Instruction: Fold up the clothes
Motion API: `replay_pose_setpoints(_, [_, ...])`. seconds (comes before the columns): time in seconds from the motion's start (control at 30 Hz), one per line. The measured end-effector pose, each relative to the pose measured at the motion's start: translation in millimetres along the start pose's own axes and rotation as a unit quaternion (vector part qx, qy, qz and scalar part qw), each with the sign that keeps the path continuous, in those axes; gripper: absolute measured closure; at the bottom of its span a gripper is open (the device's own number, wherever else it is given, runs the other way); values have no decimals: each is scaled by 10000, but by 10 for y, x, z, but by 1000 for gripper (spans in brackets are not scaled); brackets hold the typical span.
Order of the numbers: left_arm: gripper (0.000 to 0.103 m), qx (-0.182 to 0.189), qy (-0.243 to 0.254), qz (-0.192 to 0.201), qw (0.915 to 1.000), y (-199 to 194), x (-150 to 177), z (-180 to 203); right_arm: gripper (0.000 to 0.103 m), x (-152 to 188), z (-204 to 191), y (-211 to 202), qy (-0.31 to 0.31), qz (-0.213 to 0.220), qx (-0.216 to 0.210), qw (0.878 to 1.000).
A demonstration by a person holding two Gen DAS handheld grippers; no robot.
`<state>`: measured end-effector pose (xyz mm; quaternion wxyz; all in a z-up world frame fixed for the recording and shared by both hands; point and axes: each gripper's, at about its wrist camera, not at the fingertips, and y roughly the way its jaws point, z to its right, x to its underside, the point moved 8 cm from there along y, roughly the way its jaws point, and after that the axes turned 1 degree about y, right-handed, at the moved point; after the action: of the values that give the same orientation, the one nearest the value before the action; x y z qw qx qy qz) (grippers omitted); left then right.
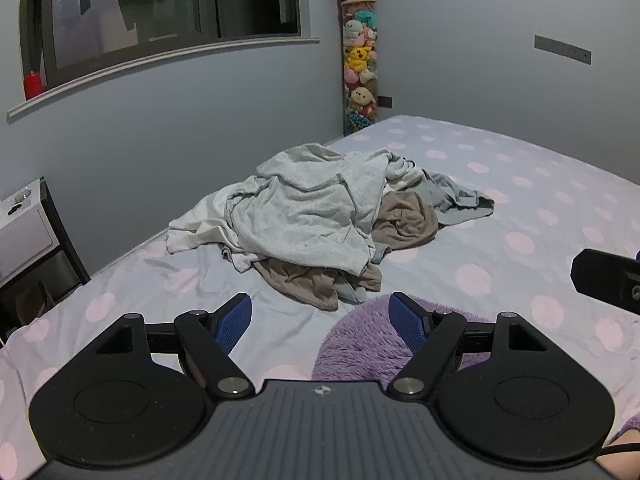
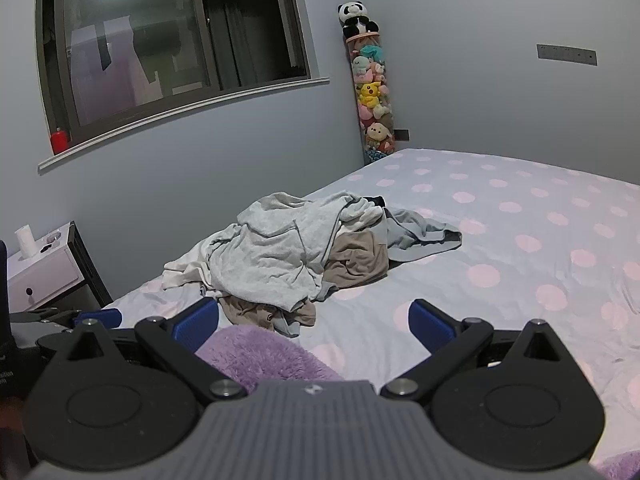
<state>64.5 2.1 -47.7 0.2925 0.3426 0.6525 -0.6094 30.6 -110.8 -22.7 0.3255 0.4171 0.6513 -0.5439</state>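
Grey cotton bedsheet with pale pink polka dots (image 1: 472, 216) covers the bed and carries everything that matters. Nearest the cameras, the left gripper (image 1: 320, 322) and the right gripper (image 2: 314, 322) both hover above the sheet with blue ribbed pads spread wide and nothing between them. A shaggy purple fleece garment (image 1: 360, 344) lies just under and between the two tools.

Beyond it, straight ahead of both sets of jaws, sits the rumpled heap of clothes (image 1: 320, 216), near the bed's left edge. Its long axis runs across the view, from a cream sleeve on the left to a blue-grey piece trailing right. A light grey, soft knit top lies crumpled over taupe fabric; all of it is limp, creased and overlapping. The heap sits slightly left of the right gripper's centre, so the left gripper looks a little nearer.

Farther back stand a grey wall, a dark window and a tall clear tube of plush toys (image 1: 360, 64).
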Motion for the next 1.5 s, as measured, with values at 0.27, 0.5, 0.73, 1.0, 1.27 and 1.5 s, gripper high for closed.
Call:
replay_pose_setpoints(0.27, [28, 447, -134, -39, 9989, 23, -3, 49, 1, -24, -49, 39, -26, 115, -8, 9999])
replay_pose_setpoints(0.5, [28, 518, -60, -18, 9986, -54, -3, 106, 1, -142, 10, -164, 6, 102, -36, 9999])
replay_pose_setpoints(0.73, [28, 545, -46, 15, 9985, -59, -12, 115, 1, -128, 39, -207, 38, 94, -43, 9999])
replay_pose_setpoints(1.0, [28, 576, -26, 19, 9983, -53, -8, 133, 1, -103, 23, -178, 25, 80, -56, 9999])
replay_pose_setpoints(1.27, [28, 646, 78, 0, 9979, -53, 4, 170, 1, -62, 14, -174, 21, 60, -50, 10000])
replay_pose_setpoints(1.5, [28, 743, 120, 13, 9972, -56, 12, 200, 1, -37, 15, -170, 12, 43, -54, 10000])
